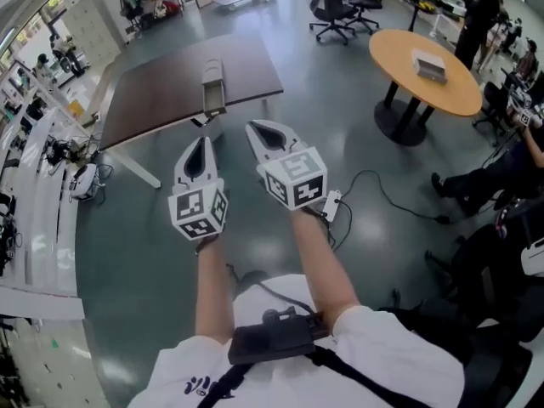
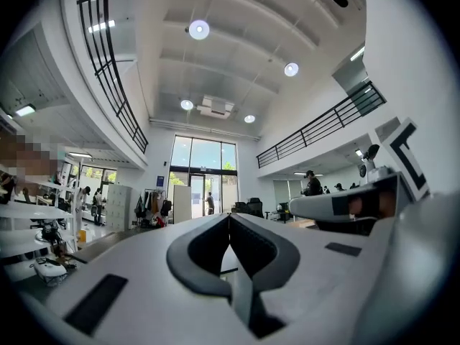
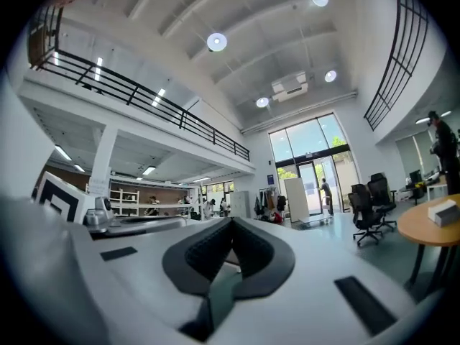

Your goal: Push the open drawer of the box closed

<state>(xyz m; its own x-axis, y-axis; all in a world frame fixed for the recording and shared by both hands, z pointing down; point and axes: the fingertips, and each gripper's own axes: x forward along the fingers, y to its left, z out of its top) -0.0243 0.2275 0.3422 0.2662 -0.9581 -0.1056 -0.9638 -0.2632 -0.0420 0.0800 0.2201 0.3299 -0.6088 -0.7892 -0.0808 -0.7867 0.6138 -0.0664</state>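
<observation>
A pale grey box (image 1: 212,86) stands on the near edge of a dark brown table (image 1: 170,92), up and left of centre in the head view; its near end looks drawn out toward me. Both grippers are held up in the air, short of the table and apart from the box. My left gripper (image 1: 203,140) is shut, tips together and empty (image 2: 229,218). My right gripper (image 1: 254,127) is beside it, also shut on nothing (image 3: 231,221). Both gripper views point up into the hall, so neither shows the box.
A round orange table (image 1: 450,92) with a white box (image 1: 429,65) stands at the right. Office chairs (image 1: 331,7) are behind it. People sit at the right edge. A cable and power strip (image 1: 331,204) lie on the floor. White benches (image 1: 34,185) line the left.
</observation>
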